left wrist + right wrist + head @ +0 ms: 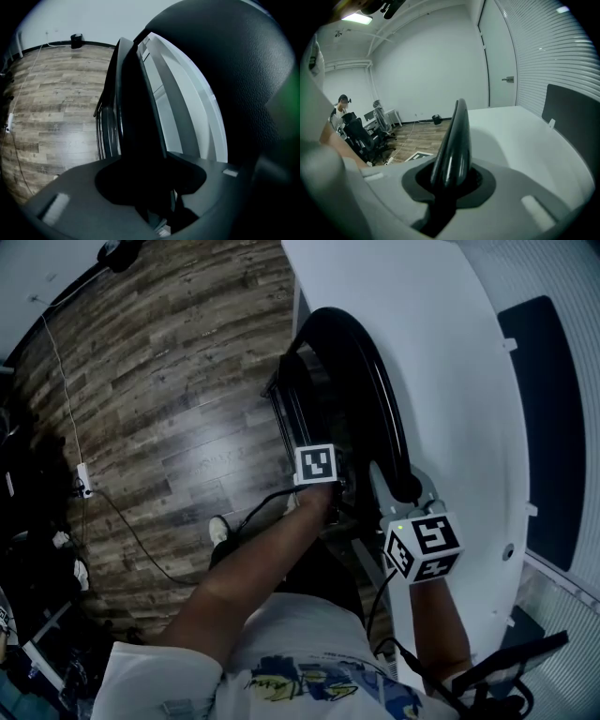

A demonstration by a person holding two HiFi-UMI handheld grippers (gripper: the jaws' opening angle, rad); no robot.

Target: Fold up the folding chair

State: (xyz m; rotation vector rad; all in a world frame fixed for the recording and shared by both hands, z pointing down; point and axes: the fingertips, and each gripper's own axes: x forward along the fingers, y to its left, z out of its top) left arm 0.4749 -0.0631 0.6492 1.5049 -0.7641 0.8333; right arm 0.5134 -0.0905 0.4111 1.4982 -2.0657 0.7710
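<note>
Folding chair (pixel 380 390), black, frame centre: curved tube pinched between right gripper (pixel 451 185) fingers (pixel 525 201); panel edge standing between spread left gripper (pixel 150 187) fingers (pixel 65 197).

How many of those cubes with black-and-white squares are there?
2. One cube is mid-picture in the head view, against the black folding chair. The other cube is lower right, beside the white table. None looks hidden.

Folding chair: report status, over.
Right gripper shut on folding chair, black frame tube. Left gripper around a dark chair panel, grip unclear. Chair upright, panels close together. White table tight alongside.
</note>
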